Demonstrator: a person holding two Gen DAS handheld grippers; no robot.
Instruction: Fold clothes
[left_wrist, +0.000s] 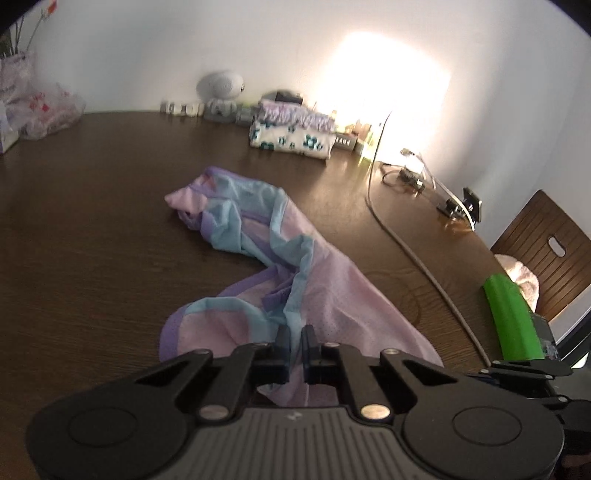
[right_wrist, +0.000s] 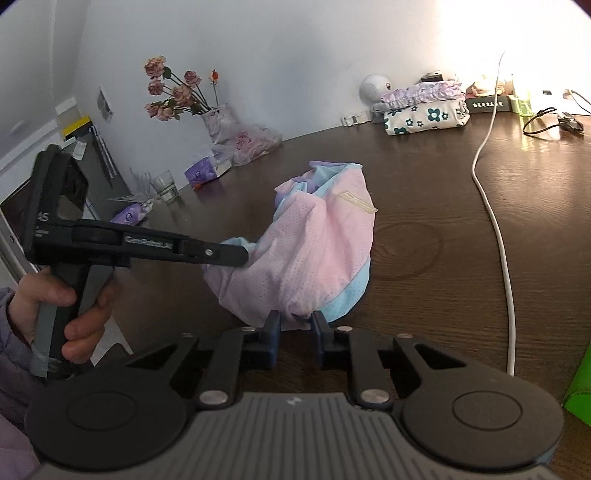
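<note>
Only partly legible print: "4S" on the left tool's (right_wrist: 236, 256) black body, other lettering blurred.
</note>
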